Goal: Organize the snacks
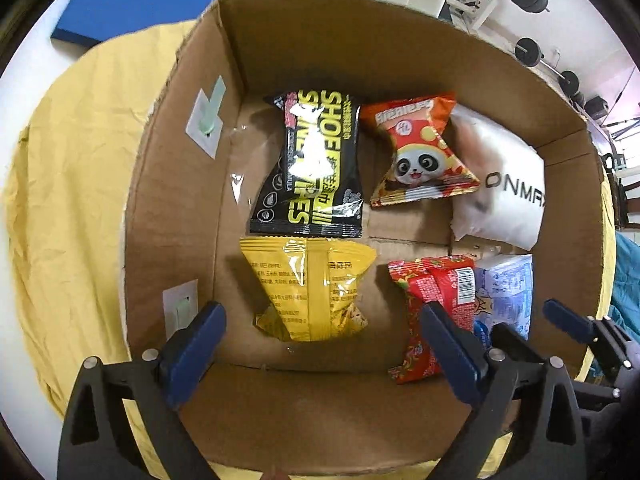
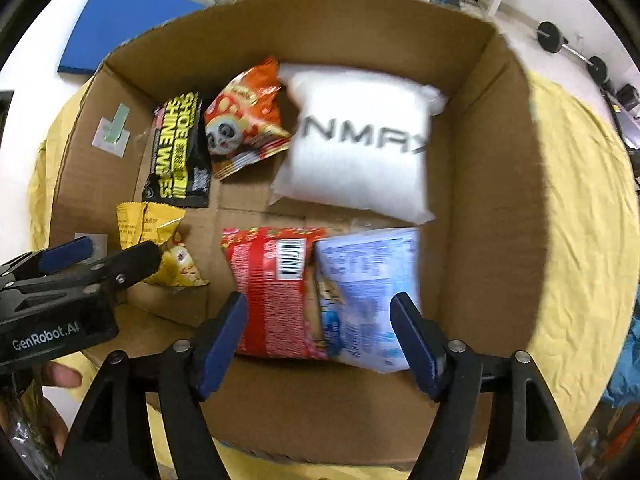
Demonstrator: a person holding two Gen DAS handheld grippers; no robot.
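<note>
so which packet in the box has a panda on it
The orange-red packet in the back row, between the black shoe wipes pack and the white pillow bag. It alone shows a cartoon panda face.

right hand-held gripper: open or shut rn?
Open. The right hand-held gripper has its blue pads spread wide above the red packet and pale blue packet, gripping neither.

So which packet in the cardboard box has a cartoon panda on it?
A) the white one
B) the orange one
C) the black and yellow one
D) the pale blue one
B: the orange packet shows a panda face on its front, lying between the black and yellow packet and the white packet at the far side of the cardboard box.
</note>
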